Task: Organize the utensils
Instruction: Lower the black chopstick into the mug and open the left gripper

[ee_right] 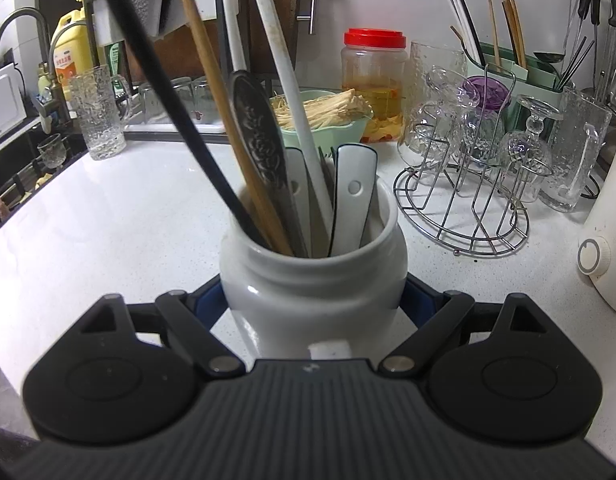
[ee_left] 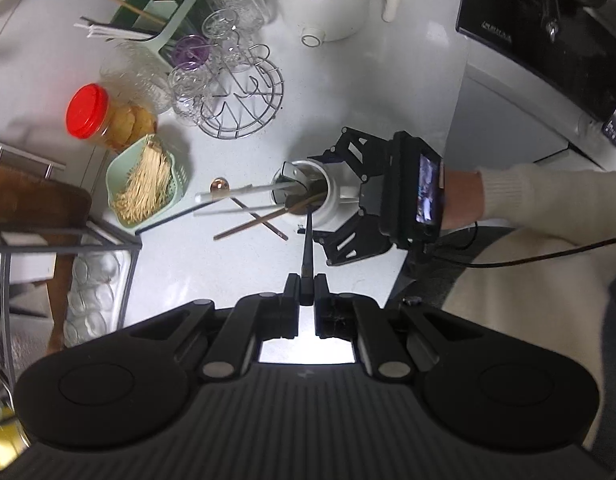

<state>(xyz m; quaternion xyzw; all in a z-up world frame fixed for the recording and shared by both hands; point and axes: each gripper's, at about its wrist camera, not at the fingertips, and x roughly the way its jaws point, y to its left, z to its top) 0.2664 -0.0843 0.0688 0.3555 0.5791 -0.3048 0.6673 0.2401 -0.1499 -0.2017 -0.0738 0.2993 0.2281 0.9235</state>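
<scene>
Left gripper (ee_left: 306,292) clamps black utensil (ee_left: 308,246), tip at rim of white jar (ee_right: 313,280) on counter (ee_right: 108,220). Right gripper (ee_right: 313,300) grips jar. Advice: keep jar steady, slide utensil down among handles, release late.

Matte black hand-held gripper (ee_left: 306,292), ribbed housing, silver pivot screws; cream sleeve (ee_left: 539,188), seemingly knit.

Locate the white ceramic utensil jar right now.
The white ceramic utensil jar stands on the white counter, clamped by the right gripper, left of the wire glass rack in the right wrist view.
</scene>
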